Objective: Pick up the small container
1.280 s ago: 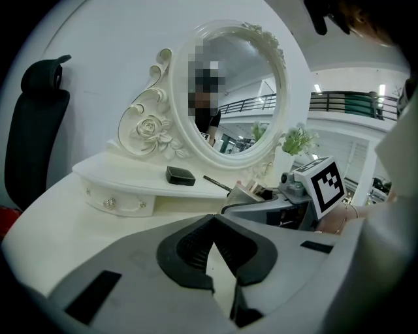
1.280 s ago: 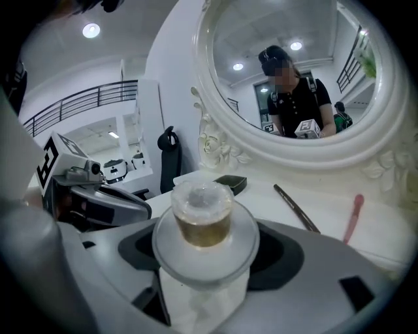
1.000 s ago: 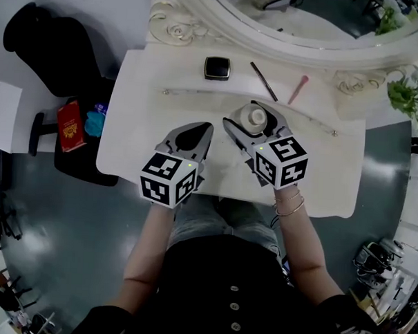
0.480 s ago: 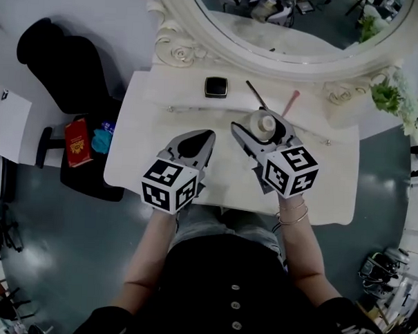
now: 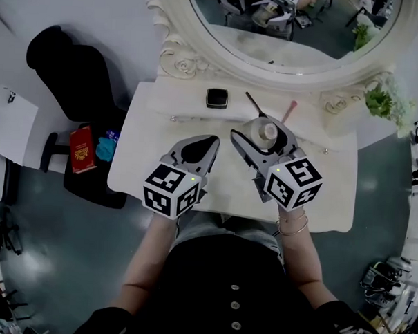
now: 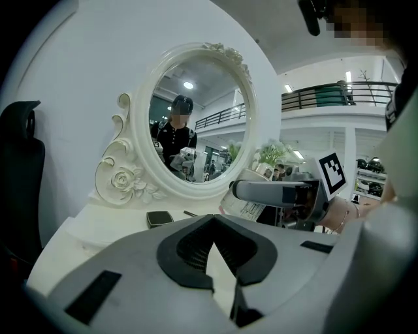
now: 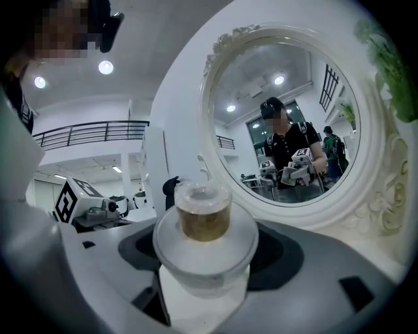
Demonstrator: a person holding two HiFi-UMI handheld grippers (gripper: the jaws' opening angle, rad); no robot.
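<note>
The small container (image 5: 266, 132) is a frosted round jar with a clear cap. My right gripper (image 5: 260, 130) is shut on it and holds it above the white dressing table (image 5: 147, 146). In the right gripper view the jar (image 7: 204, 222) sits between the two grey jaws of the right gripper (image 7: 204, 261). My left gripper (image 5: 208, 143) hovers to its left over the table, shut with nothing in it. Its own view shows the left gripper (image 6: 213, 222) with jaw tips meeting, and the held jar (image 6: 245, 209) off to the right.
A black compact (image 5: 217, 97), a dark pencil (image 5: 255, 105) and a pink stick (image 5: 289, 111) lie at the back of the table, below the ornate oval mirror (image 5: 179, 58). A plant (image 5: 384, 105) stands at the right. A black chair (image 5: 68, 73) and a red book (image 5: 80, 149) are on the left.
The right gripper has carried the jar up and toward the mirror. The left gripper has stayed shut and drifted slightly. The head view has shifted.
</note>
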